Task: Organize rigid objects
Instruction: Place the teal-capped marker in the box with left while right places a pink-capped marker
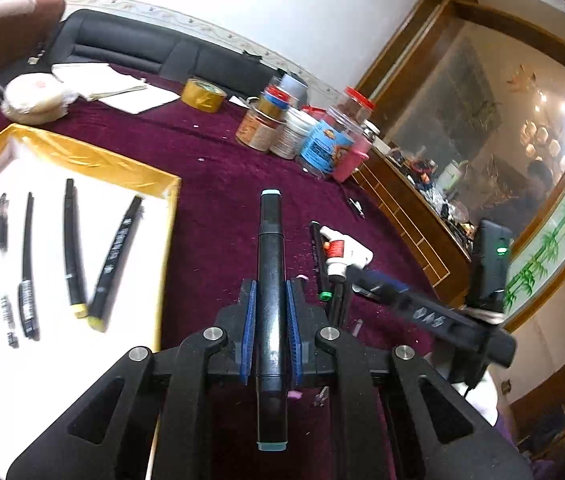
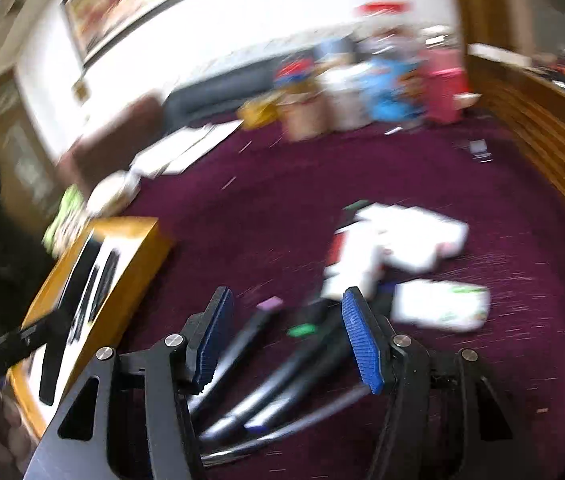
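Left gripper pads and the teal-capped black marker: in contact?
Touching. In the left wrist view, both blue pads of the left gripper press against the sides of the black marker, which is lifted above the maroon cloth.

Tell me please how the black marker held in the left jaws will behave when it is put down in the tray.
The black marker looks rigid and probably light. Its rounded barrel may roll on the tray floor. The left gripper clamps only its middle, so it might pivot.
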`<state>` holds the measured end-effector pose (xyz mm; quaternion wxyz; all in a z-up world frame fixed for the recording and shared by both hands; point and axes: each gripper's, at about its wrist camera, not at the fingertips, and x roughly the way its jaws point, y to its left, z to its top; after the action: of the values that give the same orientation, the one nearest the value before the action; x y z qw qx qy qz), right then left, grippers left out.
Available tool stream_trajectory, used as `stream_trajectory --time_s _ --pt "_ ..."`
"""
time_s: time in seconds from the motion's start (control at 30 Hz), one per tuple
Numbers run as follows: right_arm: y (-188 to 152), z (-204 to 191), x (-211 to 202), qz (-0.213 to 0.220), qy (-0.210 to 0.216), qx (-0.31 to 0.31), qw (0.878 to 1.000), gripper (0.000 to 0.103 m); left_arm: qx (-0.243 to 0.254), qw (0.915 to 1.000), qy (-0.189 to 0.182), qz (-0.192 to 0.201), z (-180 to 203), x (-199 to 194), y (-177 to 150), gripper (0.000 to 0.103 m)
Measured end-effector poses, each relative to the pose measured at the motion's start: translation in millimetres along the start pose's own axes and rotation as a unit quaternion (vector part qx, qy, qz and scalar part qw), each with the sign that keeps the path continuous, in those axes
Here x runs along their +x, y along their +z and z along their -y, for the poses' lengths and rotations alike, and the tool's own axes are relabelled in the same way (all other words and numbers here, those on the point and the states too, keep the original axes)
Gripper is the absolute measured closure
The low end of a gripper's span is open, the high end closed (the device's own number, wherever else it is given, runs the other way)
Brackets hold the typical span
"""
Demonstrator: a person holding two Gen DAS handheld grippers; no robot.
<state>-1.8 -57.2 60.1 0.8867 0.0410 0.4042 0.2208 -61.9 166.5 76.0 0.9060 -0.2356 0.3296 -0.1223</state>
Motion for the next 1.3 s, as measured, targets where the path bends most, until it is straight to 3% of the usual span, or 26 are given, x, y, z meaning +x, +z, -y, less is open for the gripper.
stream_trajectory --time_s 0.2,0.47,0.5,0.53,0.6,0.73,0.9,1.1,1.3 --pt "-12.2 -32.8 44.3 -0.057 -0.019 -0.03 0.998 0.051 -0.023 0.9993 0.02 0.022 -30.2 -29.2 -4.9 0.091" --pt "-20.0 -40.9 63.5 -0.083 -0.086 -0.053 0.991 0.055 -0.081 0.9947 0.054 0.033 -79.2 -42.7 -8.6 0.091" --pt "-22.1 -45.8 63.4 -0.082 -0.096 -0.064 0.99 0.06 -0.087 0.9938 0.059 0.035 -84.6 -43.9 -8.7 0.091" --pt "-24.2 -48.7 61.9 -0.077 -0.096 -0.069 0.99 0.076 -0.091 0.9933 0.061 0.036 -88.3 -46.2 -9.4 0.091" --pt "-25.1 -50.0 59.3 -0.077 -0.088 -0.068 0.991 0.086 -0.101 0.9917 0.07 0.039 -96.3 -49.8 -8.3 0.091" --pt "-22.1 -42.4 55.1 -0.079 -0.039 -0.033 0.996 0.091 -0.116 0.9883 0.088 0.046 -112.0 -59.1 -5.0 0.091" --pt "-13.5 -33.8 43.1 -0.077 0.065 0.03 0.994 0.09 -0.125 0.9842 0.12 0.037 -130.1 -63.4 4.8 0.091" --pt "0.0 -54.3 27.3 -0.07 0.139 0.043 0.987 0.09 -0.135 0.979 0.152 0.012 -153.3 -54.1 18.0 0.091" --pt "9.2 -95.0 25.3 -0.081 0.191 0.026 0.978 0.09 -0.165 0.9738 0.152 -0.037 -175.1 -31.8 31.8 0.091"
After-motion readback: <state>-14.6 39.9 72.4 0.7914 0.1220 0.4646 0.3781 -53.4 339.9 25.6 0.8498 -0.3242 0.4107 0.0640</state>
